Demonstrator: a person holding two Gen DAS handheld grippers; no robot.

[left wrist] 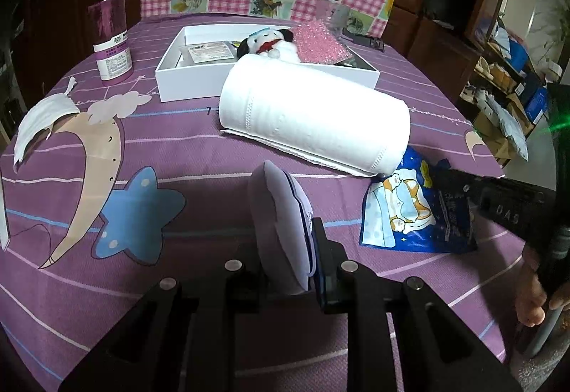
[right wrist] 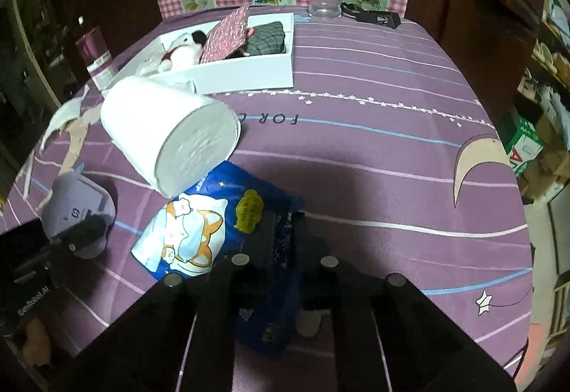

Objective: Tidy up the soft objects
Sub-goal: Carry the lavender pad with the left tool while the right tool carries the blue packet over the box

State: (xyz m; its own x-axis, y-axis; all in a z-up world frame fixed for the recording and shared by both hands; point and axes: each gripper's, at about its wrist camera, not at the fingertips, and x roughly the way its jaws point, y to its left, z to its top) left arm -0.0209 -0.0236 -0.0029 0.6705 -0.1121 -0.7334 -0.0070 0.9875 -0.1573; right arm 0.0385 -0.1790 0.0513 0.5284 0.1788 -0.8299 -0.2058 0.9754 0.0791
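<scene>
Two hand-held grippers over a table spread with a purple cloth [right wrist: 356, 99]. The left gripper [left wrist: 285, 242] is clamped narrowly on a pale lilac pad [left wrist: 278, 228], held on edge above the cloth; the pad looks soft and light and bulges beside the jaws. The right gripper [right wrist: 283, 238] is closed fully on the near edge of a blue packet [right wrist: 199, 224] printed with a cartoon dog, which lies flat on the cloth with its far corner tucked under a toilet roll [right wrist: 171, 139]. The packet appears thin, crinkly and probably slippery, so a pinch well in from the edge should hold better than one at the rim. The roll lies on its side, light and easily crushed; it is best taken across its width. Behind it stands a white box [right wrist: 249, 71], already holding a plush dog [right wrist: 181, 51] and a pink pouch [right wrist: 224, 35].
</scene>
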